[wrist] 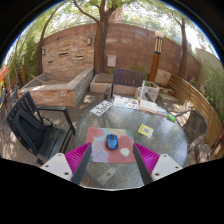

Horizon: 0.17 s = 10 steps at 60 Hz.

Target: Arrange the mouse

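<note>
The small dark blue-grey computer mouse lies on a pink rectangular mouse mat on the round glass patio tabletop, just ahead of the claw and centred between its two fingers. Its long axis seems to run straight away from the claw (which end is the front cannot be told). The claw's fingers stand apart, their magenta pads flanking the mat's near corners, touching nothing. Beyond the mouse, papers and a small yellow-green note lie on the tabletop. A black metal chair stands beside the table, before a brick wall.
</note>
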Available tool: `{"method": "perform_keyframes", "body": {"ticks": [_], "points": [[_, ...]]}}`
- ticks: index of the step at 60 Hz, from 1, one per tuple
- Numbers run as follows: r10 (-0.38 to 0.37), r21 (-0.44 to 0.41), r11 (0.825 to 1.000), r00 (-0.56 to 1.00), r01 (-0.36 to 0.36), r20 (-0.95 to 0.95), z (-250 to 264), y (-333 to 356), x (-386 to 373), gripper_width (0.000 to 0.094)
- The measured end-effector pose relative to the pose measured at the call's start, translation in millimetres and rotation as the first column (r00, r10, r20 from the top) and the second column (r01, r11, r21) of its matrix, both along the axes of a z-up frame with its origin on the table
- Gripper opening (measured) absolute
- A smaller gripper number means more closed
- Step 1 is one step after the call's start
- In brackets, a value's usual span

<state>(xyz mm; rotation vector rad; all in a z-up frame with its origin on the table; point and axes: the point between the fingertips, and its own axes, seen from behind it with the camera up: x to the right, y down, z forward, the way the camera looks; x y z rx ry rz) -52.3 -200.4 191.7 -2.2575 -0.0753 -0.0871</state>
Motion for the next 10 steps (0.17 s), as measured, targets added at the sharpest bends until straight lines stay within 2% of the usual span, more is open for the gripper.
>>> {"method": "perform_keyframes", "body": {"ticks": [10], "points": [[0.009,-0.002,1.000,1.000,-0.009,0.002,-0.4,-5.1,-1.9,0.0847]]}}
